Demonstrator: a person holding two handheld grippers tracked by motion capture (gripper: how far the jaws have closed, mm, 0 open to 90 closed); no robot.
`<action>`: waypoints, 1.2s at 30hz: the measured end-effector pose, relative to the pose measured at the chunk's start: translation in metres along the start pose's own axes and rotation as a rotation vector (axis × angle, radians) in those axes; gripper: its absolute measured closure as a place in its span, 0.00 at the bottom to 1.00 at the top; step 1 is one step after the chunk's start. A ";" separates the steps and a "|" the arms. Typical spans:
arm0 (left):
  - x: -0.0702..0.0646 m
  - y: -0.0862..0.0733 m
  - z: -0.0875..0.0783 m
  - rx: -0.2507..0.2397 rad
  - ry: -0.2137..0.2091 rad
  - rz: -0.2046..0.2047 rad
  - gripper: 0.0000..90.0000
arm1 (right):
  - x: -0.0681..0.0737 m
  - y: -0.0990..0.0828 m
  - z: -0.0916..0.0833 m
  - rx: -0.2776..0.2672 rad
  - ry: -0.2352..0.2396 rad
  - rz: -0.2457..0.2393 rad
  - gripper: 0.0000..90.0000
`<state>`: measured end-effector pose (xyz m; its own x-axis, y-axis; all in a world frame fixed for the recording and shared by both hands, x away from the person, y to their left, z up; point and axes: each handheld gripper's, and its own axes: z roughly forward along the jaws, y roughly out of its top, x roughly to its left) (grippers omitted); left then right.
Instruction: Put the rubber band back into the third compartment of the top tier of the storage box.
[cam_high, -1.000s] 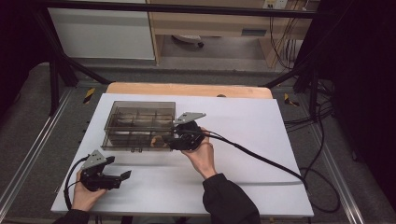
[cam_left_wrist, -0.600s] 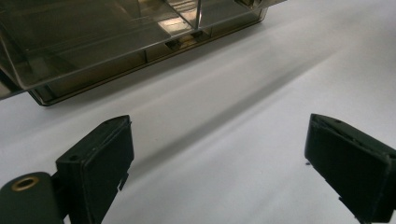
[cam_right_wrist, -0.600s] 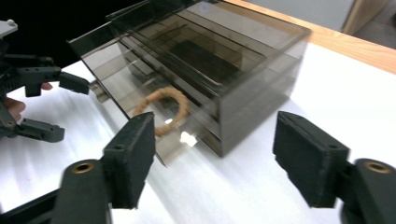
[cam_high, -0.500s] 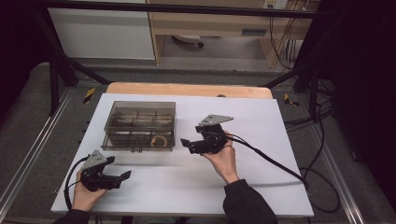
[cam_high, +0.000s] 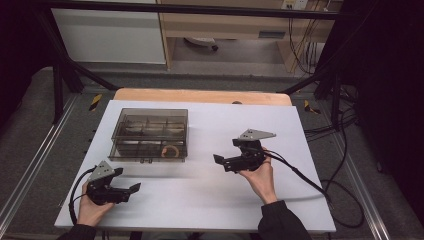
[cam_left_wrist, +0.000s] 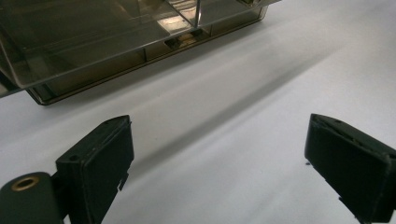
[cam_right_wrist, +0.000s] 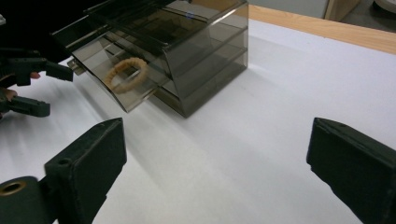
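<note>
— Claws? Both the right gripper and left gripper are held agape, empty, above the table.

— Box? The smoked box is set rear-left, long axis crosswise; a ring is seen inside, bare sheet alongside.

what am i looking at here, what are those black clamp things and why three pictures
A person sits at a white table with a hand-held two-jaw gripper in each hand. The high view looks down from above: the left gripper is near the front edge, the right gripper further up at the middle. The other two pictures come from cameras riding on the grippers, looking out between their own black jaws. Both grippers are open and hold nothing. On the table stands a smoky clear box with compartments; a tan ring lies in its pulled-out drawer.
</note>
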<state>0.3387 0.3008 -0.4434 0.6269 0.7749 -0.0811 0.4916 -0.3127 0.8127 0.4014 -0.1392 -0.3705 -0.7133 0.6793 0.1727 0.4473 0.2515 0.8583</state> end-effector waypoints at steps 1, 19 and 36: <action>0.000 0.000 0.000 0.000 0.000 0.001 0.08 | -0.002 -0.002 -0.002 0.001 -0.001 0.001 0.06; -0.001 0.000 0.001 0.000 -0.004 0.001 0.08 | -0.035 -0.054 -0.040 0.010 -0.003 0.050 0.01; -0.002 0.000 0.001 0.008 -0.008 0.008 0.08 | -0.057 -0.103 -0.069 0.027 0.014 0.080 0.01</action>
<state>0.3382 0.2988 -0.4443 0.6359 0.7677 -0.0790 0.4912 -0.3237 0.8087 0.3592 -0.2514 -0.4357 -0.6820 0.6884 0.2469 0.5174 0.2156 0.8281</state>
